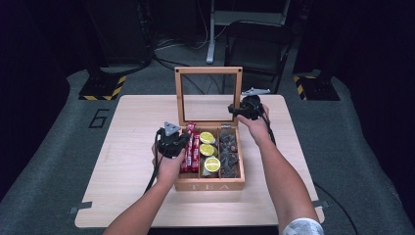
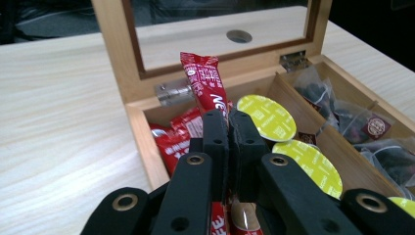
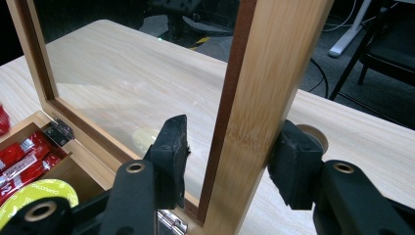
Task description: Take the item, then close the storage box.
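Two grippers work at the tea box (image 1: 209, 185) on the bench (image 1: 122, 147): left gripper (image 2: 228, 128) pinches a red sachet (image 2: 205, 81) over the box's left compartment, right gripper (image 3: 230, 161) straddles the raised lid (image 3: 266, 88).

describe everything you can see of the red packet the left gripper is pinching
The red foil stick packet is long and narrow, glossy, with white lettering and a crimped top end. It stands nearly upright, leaning slightly, its upper part rising out of the left compartment of the wooden tea box, above more red packets lying there. The left gripper is shut on its lower part, jaws pressed to both faces. Yellow-green round capsule lids sit in the next compartment beside it.
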Demonstrator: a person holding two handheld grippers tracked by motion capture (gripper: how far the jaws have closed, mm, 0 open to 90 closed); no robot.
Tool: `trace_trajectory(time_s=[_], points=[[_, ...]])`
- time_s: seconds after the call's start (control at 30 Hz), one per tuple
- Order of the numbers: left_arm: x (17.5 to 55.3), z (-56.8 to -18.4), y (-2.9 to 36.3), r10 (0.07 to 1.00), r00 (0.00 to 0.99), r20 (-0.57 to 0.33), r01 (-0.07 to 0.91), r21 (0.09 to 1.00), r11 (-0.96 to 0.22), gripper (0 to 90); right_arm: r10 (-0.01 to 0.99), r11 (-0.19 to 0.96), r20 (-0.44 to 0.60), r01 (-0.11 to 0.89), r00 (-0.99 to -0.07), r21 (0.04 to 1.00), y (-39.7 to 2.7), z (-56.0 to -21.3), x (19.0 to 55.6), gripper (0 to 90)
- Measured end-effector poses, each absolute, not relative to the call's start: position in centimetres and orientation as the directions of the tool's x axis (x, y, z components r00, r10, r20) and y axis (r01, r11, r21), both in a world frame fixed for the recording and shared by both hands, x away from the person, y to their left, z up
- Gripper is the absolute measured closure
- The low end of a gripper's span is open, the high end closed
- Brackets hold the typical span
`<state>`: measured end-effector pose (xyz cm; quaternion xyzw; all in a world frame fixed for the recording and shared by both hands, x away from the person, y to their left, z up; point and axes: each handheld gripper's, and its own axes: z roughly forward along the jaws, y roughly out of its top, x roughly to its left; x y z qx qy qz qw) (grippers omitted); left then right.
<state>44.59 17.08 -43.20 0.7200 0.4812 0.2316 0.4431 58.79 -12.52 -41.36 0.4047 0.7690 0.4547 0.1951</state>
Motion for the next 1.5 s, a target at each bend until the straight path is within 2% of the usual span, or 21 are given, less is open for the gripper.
trace_trajectory(time_s=[0.53, 1.1, 1.5], points=[[45.0, -41.7, 22.4, 0.937, 0.342, -0.073, 0.486, 0.867, -0.11, 86.7, 0.799, 0.265, 0.064, 0.445, -0.599, 0.856, -12.6, -41.3, 58.7, 52.0], [45.2, -46.0, 28.3, 0.973, 0.216, -0.079, 0.556, 0.829, -0.056, 86.7, 0.792, 0.261, 0.074, 0.446, -0.606, 0.856, -12.7, -41.3, 58.7, 52.0], [45.2, -48.8, 30.1, 0.977, 0.196, -0.078, 0.617, 0.785, -0.061, 86.6, 0.793, 0.252, 0.085, 0.453, -0.603, 0.855, -12.8, -41.3, 58.7, 52.4]])
